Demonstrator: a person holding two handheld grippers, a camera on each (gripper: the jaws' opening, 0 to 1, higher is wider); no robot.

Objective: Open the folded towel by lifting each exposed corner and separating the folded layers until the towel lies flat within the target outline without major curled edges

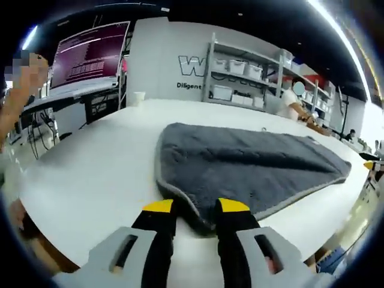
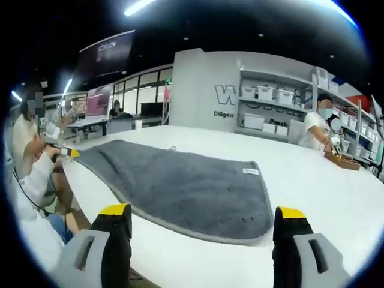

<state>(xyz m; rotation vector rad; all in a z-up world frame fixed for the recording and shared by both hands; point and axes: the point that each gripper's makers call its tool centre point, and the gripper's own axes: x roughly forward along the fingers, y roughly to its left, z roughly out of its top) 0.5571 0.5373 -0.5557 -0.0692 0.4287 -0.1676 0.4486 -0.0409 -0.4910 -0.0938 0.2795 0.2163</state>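
White surface (image 1: 90, 174) in a shelved workroom, carrying one grey towel (image 1: 252, 168), long axis left-right. Left hand-held gripper (image 1: 195, 207): clenched on the towel's near corner. Right hand-held gripper (image 2: 203, 217): released, jaws wide, the towel's other near corner (image 2: 255, 231) just beyond.

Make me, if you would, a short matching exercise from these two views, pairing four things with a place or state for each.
Things:
1. left gripper
2. right gripper
3. grey towel
4. white label

Places or states:
a. lying folded on the white table
b. jaws set wide apart, nothing between them
c. jaws on either side of the towel's near corner
d. on the towel near one edge

Pairs: 1-c, 2-b, 3-a, 4-d
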